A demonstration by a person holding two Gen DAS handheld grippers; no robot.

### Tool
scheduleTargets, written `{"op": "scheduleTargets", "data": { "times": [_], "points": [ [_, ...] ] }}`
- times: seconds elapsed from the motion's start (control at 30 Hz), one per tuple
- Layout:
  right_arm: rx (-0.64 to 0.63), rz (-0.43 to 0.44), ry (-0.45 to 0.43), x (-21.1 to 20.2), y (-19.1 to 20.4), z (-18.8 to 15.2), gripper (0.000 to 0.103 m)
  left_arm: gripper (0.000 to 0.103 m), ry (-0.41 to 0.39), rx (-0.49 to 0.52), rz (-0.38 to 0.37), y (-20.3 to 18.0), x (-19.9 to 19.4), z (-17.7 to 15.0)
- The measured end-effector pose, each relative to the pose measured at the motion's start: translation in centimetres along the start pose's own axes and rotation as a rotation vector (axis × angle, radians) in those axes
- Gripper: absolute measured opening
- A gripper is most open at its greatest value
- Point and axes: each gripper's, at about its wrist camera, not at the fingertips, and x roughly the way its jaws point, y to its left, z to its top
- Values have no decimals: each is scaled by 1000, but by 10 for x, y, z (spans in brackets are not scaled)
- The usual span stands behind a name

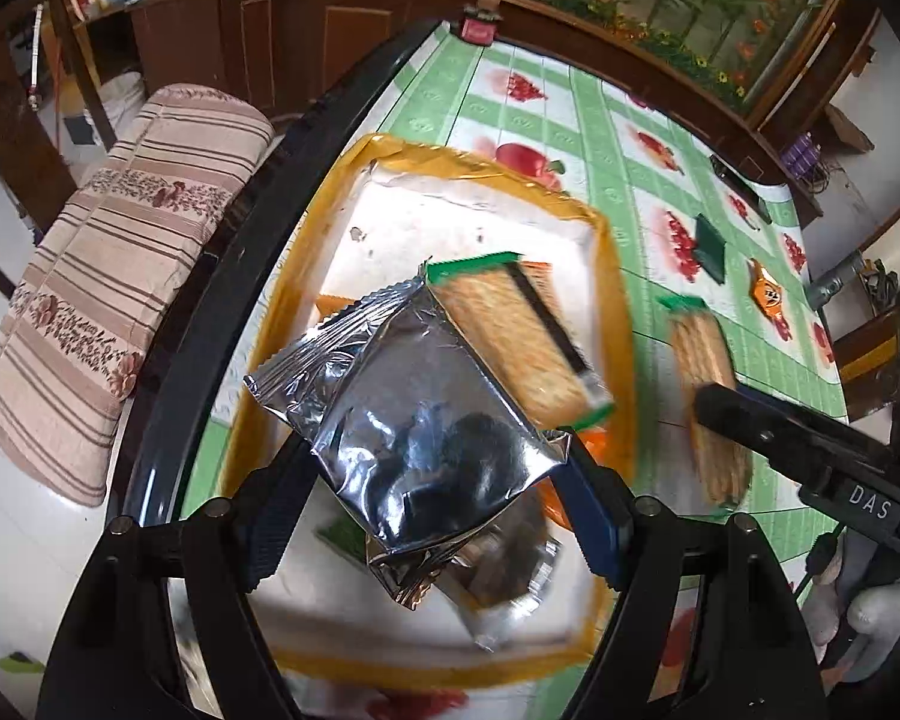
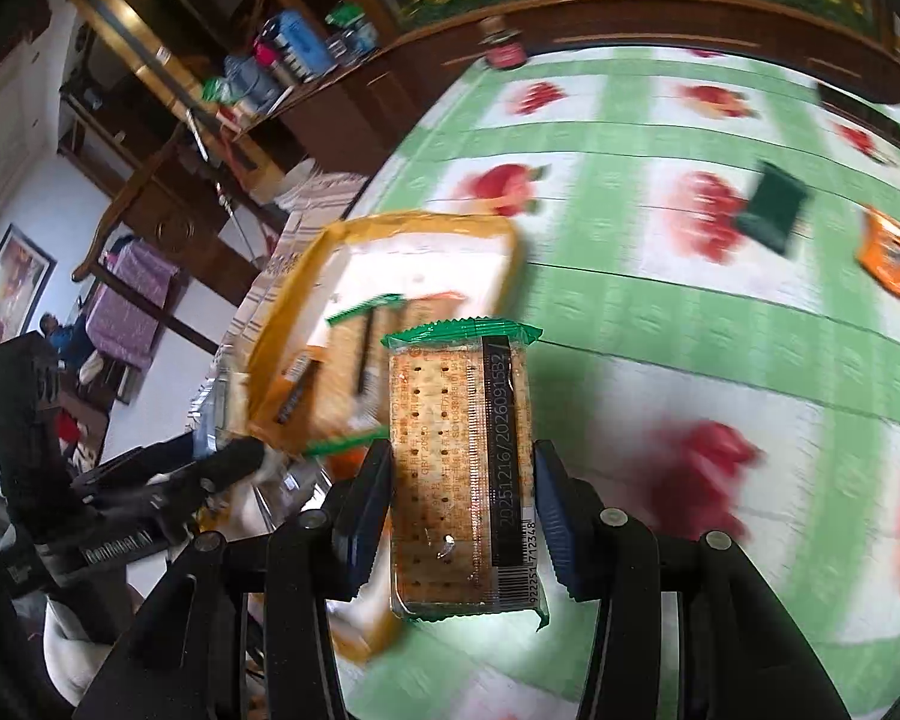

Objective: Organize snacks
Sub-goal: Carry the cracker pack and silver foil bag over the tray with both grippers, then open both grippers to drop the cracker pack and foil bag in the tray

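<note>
Two packets are in transit toward one container, so the step in hand is judged to be loading. Largest, the tabletop (image 2: 660, 312) offers open room ahead and right of the right hand-held gripper (image 2: 461, 492). The yellow-rimmed tray (image 1: 606, 276), under the left hand-held gripper (image 1: 438, 474) and near the tabletop's edge, already carries snacks. That gripper clamps a silver foil packet (image 1: 414, 420); the right clamps a cracker packet (image 2: 456, 468) just outside the tray's rim. Next: clear the rim, lower, release.
</note>
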Motion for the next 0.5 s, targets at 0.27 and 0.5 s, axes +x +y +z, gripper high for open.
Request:
{"op": "scheduleTargets", "data": {
  "times": [0.27,0.5],
  "points": [
    [13,-45,27,55,31,34,47,78,51,57,-46,13,30,32],
    [29,-76,34,83,37,54,50,80,72,80,-66,17,37,44]
  ]
}}
